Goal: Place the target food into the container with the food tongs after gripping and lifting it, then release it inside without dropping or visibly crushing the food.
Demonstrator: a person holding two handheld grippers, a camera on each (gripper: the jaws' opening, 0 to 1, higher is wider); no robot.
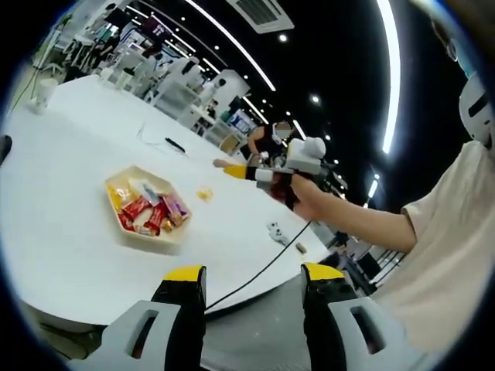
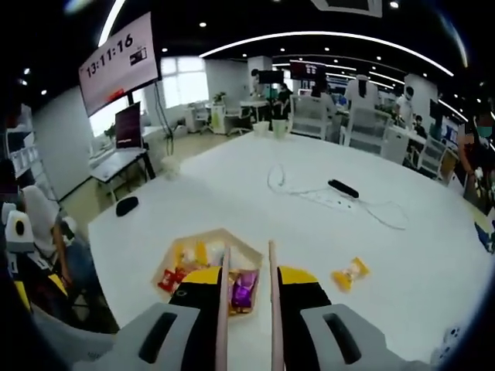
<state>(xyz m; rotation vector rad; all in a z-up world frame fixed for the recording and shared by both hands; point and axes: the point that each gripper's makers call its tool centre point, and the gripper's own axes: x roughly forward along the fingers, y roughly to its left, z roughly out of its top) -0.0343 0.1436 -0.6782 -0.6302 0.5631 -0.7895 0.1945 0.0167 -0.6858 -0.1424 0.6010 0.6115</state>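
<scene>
A beige hexagonal container (image 1: 151, 238) (image 2: 225, 232) with several snack packets in it sits on the white table (image 1: 69, 154). Just beyond it lies a small yellow food packet (image 1: 204, 193) (image 2: 348, 274). My right gripper (image 2: 249, 277) is shut on wooden food tongs (image 2: 271, 259), whose two arms stand apart with nothing between them. It hovers above the container's near side. In the left gripper view a hand holds that right gripper (image 1: 251, 173) above the table, right of the container. My left gripper (image 1: 254, 277) is open and empty near the table's edge.
A black power strip (image 2: 343, 188) (image 1: 175, 144) with a white cable lies farther out on the table. A black mouse (image 2: 127, 205) rests near the left edge, and cups (image 2: 271, 127) at the far end. A small white object (image 1: 274, 229) lies near the front edge. A person's sleeve (image 1: 456, 247) is close on the right.
</scene>
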